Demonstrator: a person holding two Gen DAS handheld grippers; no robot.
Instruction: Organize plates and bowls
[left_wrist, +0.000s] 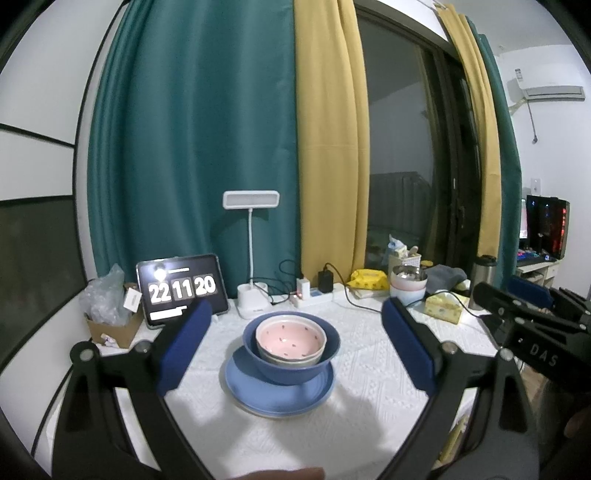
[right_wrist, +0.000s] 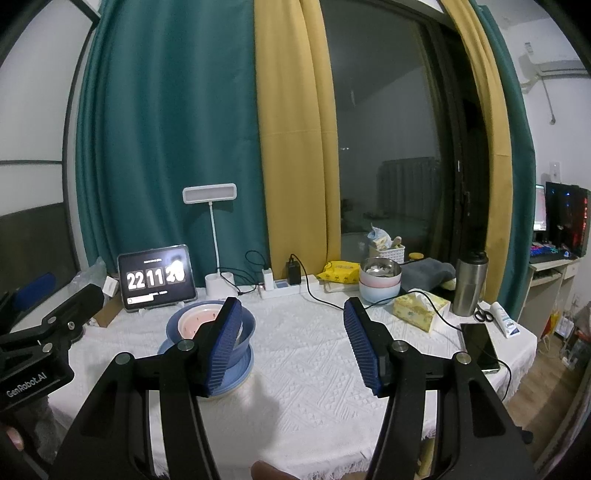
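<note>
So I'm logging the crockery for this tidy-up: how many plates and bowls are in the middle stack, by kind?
Plates: 1, the blue plate at the bottom.
Bowls: 2 clearly seen, the blue bowl and the pink bowl nested in it; a paler rim under the pink one may be a third.
Total: 3 clearly seen.

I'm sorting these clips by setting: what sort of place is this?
Probably a bedroom or home study, not a kitchen: a cloth-covered table by curtains, a gaming computer on a desk, and a wall air conditioner.
</note>
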